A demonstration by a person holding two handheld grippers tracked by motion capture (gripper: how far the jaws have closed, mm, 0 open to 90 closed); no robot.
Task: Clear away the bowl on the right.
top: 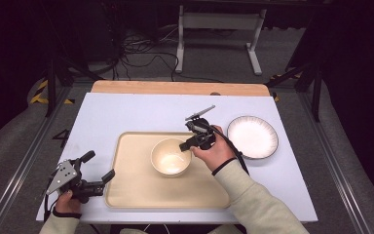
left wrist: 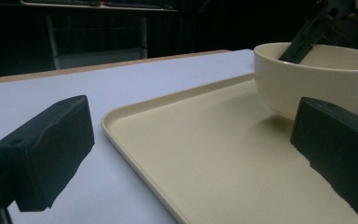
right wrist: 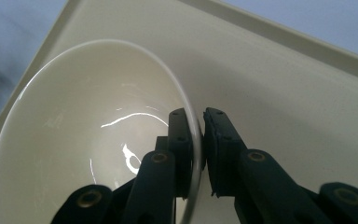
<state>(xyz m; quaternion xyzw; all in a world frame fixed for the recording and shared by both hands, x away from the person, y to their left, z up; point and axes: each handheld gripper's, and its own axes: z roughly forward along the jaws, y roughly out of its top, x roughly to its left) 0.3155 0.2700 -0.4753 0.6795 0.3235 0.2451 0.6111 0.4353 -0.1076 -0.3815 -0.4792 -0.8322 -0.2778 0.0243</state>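
Bowl (top: 170,156), cream, glossy inside, stood upright on a cream tray (top: 131,187), toward the tray's far right part; the tray lay on a white-covered counter (top: 102,117). Right gripper (top: 194,142) came in over the bowl's right rim; in the right gripper view its jaws were drawn narrow onto that rim (right wrist: 196,140), one jaw inside the bowl, the other outside against the wall, the rim pinched between them. Left gripper (top: 99,167) was held low at the tray's near left corner, well apart from the bowl, its jaws spread wide with nothing between them; in the left gripper view one jaw hung over the counter and the other over the tray. Plate (top: 252,137), white with a dark rim, lay on the counter just right of the tray.
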